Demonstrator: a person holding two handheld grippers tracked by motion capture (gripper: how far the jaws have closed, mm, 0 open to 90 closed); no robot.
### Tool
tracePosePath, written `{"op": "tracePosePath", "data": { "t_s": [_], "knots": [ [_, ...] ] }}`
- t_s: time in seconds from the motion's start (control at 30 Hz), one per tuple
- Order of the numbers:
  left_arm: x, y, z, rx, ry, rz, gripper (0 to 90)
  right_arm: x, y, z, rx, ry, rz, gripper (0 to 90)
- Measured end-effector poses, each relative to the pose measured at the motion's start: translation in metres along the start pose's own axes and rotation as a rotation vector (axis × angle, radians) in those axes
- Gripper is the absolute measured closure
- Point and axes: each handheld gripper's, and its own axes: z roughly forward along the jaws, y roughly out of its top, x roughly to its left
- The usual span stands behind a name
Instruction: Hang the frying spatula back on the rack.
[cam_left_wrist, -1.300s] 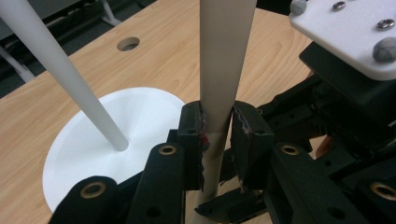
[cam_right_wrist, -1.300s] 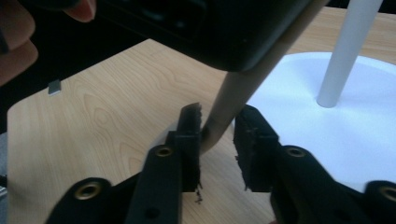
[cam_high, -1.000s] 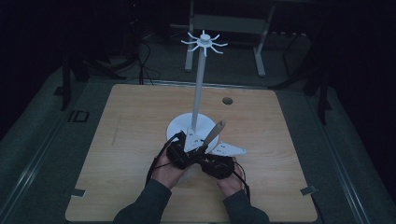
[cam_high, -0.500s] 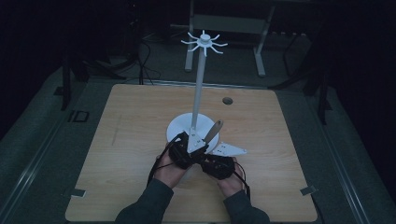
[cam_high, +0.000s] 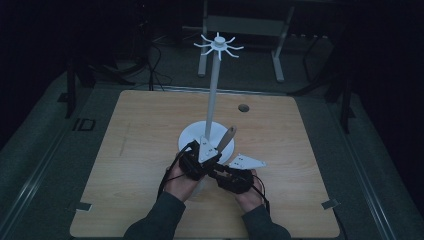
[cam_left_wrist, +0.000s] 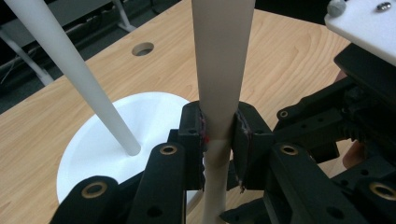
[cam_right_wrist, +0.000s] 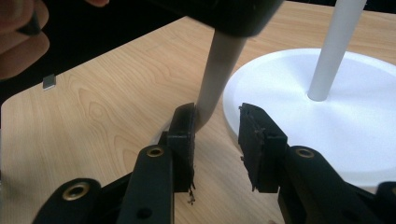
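High view: a person holds 2 grippers close together near the front of the wood table (cam_high: 130, 150). The left gripper (cam_high: 216, 150) holds a tan stick (cam_high: 227, 138) that tilts up & to the right, just in front of the white round base (cam_high: 192, 135) of a tall white pole (cam_high: 214, 95) w/ hooks on top. The right gripper (cam_high: 220, 172) sits just beside the left one.

Left gripper view: left gripper (cam_left_wrist: 219, 140) is clamped tight on the stick (cam_left_wrist: 223, 60), both pads pressing its sides. The stick goes up out of the top of the pic. The white base (cam_left_wrist: 93, 140) & pole (cam_left_wrist: 70, 70) are to the left.

Right gripper view: right gripper (cam_right_wrist: 217, 126) has just been opening; its jaws are apart. The stick's low end (cam_right_wrist: 217, 74) is by the left jaw, maybe touching it, but not squeezed. White base (cam_right_wrist: 350, 116) is to the right.
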Motion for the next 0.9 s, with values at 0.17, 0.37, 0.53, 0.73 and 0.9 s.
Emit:
{"op": "tracePosePath", "data": {
  "t_s": [0.17, 0.37, 0.53, 0.73, 0.9],
  "knots": [
    [0.000, 0.000, -0.001, -0.010, 0.004, -0.008, 75.2, -0.001, -0.002, -0.004, 0.001, -0.004, -0.003, 64.4],
    [0.002, 0.001, -0.005, -0.034, 0.014, -0.031, 75.2, -0.004, -0.005, -0.011, 0.001, -0.013, -0.003, 63.0],
    [0.003, 0.002, -0.007, -0.056, 0.028, -0.060, 75.2, -0.008, -0.010, -0.020, 0.008, -0.031, -0.001, 62.2],
    [0.004, 0.003, -0.010, -0.068, 0.033, -0.071, 75.2, -0.014, -0.019, -0.030, 0.014, -0.056, 0.009, 61.5],
    [0.003, 0.004, -0.014, -0.091, 0.044, -0.072, 75.2, -0.020, -0.024, -0.037, 0.026, -0.077, 0.014, 61.2]
  ]
}}
